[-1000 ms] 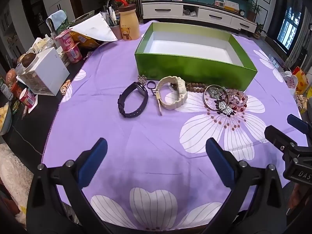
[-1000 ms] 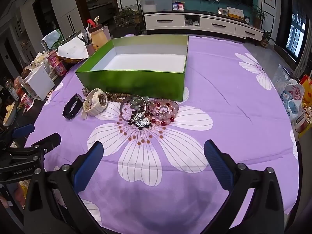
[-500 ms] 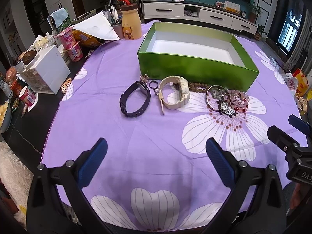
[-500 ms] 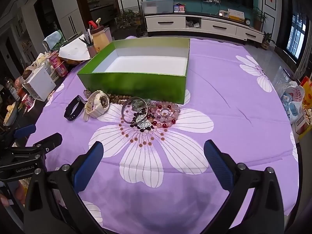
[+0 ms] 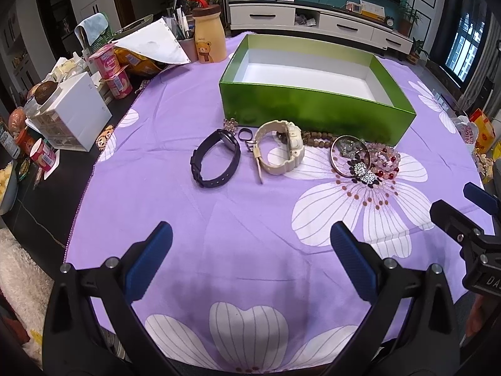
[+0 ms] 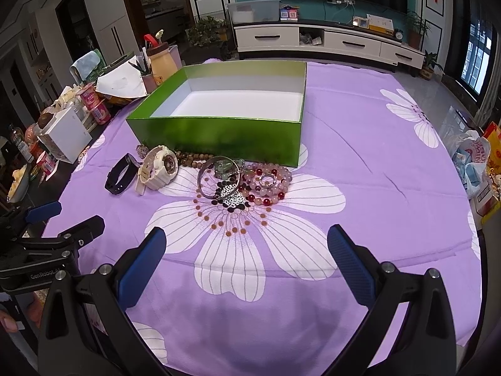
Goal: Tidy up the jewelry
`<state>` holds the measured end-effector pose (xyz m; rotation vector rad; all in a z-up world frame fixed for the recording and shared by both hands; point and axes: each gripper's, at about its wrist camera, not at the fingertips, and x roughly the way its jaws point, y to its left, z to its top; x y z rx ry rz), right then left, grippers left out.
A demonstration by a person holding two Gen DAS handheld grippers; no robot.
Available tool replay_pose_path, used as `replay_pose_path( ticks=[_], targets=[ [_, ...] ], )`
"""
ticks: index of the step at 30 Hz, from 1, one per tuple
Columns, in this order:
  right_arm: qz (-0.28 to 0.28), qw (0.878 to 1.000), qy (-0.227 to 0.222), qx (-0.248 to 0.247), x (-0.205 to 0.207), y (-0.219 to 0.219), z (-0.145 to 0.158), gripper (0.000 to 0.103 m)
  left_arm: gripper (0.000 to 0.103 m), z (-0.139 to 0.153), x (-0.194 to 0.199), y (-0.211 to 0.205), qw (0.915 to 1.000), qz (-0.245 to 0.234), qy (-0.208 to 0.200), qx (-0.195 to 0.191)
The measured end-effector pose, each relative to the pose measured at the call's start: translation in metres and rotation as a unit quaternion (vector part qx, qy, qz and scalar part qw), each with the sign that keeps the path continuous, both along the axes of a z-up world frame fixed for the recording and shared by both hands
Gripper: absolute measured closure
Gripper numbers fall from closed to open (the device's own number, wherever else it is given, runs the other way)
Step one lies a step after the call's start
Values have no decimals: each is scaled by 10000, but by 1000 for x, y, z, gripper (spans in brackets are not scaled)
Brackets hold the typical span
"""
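Left wrist view. Left gripper (image 5: 250, 241) hovers above the purple flowered cloth (image 5: 175, 194), jaws wide apart, nothing between them. Green box (image 5: 310, 106) sits open-topped on the cloth ahead; white floor inside, no contents seen. Jewelry lies outside it, in a row along its near wall: black watch (image 5: 216, 159) at left, a small dark ring (image 5: 245, 134) beside it, cream watch (image 5: 280, 152) next, standing on its strap edge. Brown bead string (image 5: 317, 134) lies close against the box wall. A silver bangle (image 5: 350, 156) overlaps a black-and-white beaded piece (image 5: 364, 172) and pink bead bracelets (image 5: 385, 163). Small crystal flower piece (image 5: 230, 123) lies near the box's left corner. Right gripper (image 5: 463, 206) enters at the right edge. Off the cloth to the left: white drawer unit (image 5: 75, 116), pink cups (image 5: 114, 72), a bear-print bottle (image 5: 208, 39).

Right wrist view. Right gripper (image 6: 247, 244) hangs over the large white flower print, jaws spread wide, holding nothing. Green box (image 6: 219, 134) open, interior white and bare as far as visible; the near wall hides a strip of the floor. Bangle (image 6: 219, 177), pink beads (image 6: 269, 185), cream watch (image 6: 159, 169) and black watch (image 6: 120, 177) all rest on the cloth in front of the box. Left gripper (image 6: 62, 216) shows at the left edge, jaws apart.
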<state>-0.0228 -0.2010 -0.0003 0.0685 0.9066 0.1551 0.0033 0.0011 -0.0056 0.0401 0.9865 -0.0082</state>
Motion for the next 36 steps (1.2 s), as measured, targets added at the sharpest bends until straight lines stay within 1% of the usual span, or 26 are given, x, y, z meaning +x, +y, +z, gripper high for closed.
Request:
replay_pose_path(
  ticks=[36],
  targets=[
    [34, 10000, -3, 38, -2, 1, -2, 1, 2, -4, -1, -5, 9999, -100, 3, -18]
  ],
)
